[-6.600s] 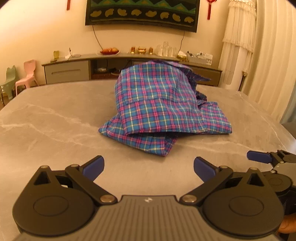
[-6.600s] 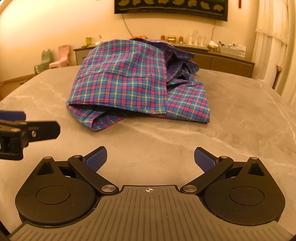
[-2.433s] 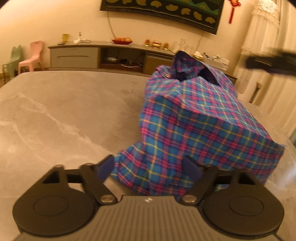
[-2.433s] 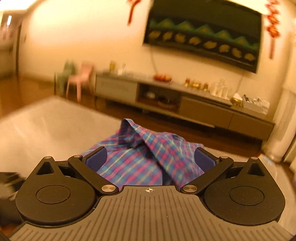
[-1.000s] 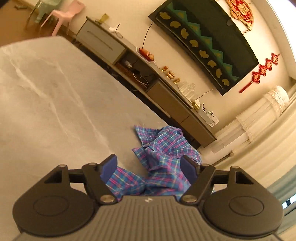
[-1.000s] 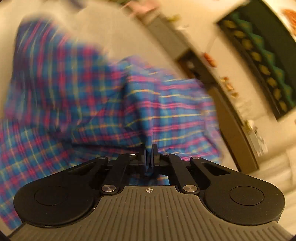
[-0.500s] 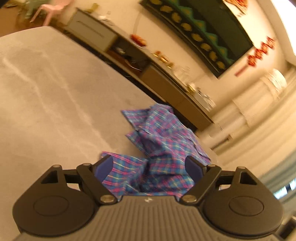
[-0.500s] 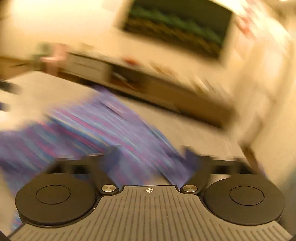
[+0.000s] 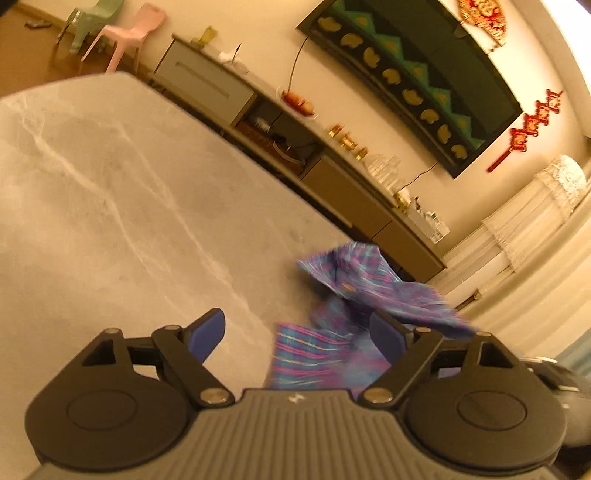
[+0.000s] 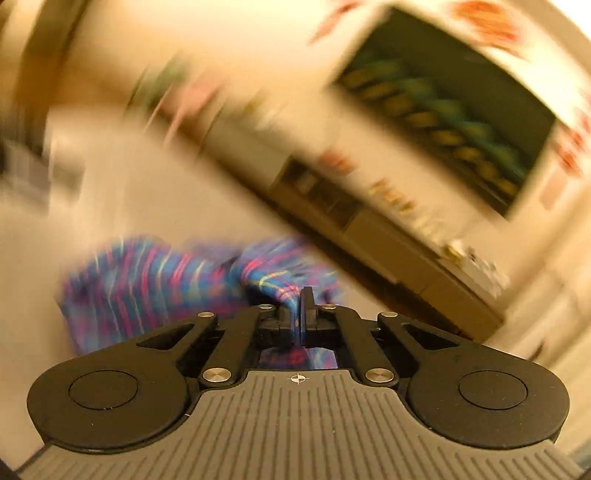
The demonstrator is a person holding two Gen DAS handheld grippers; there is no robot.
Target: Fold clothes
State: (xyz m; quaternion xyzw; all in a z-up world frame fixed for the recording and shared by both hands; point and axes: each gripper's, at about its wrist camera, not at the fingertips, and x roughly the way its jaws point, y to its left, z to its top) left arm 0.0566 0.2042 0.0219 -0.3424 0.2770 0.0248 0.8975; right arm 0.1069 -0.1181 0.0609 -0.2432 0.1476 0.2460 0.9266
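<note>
home living room: sideboard (image 9: 332,181), curtains (image 9: 535,236), plastic chairs (image 9: 129,33).

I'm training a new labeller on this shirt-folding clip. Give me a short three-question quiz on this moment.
1. True or false: the right tongs are shut on the plaid shirt.
2. How do the left tongs stand? A) wide apart B) clamped on a cup C) clamped on a chair
3. Fill in: the shirt lies partly on the grey ___.

Key: 1 true; 2 A; 3 table.
</note>
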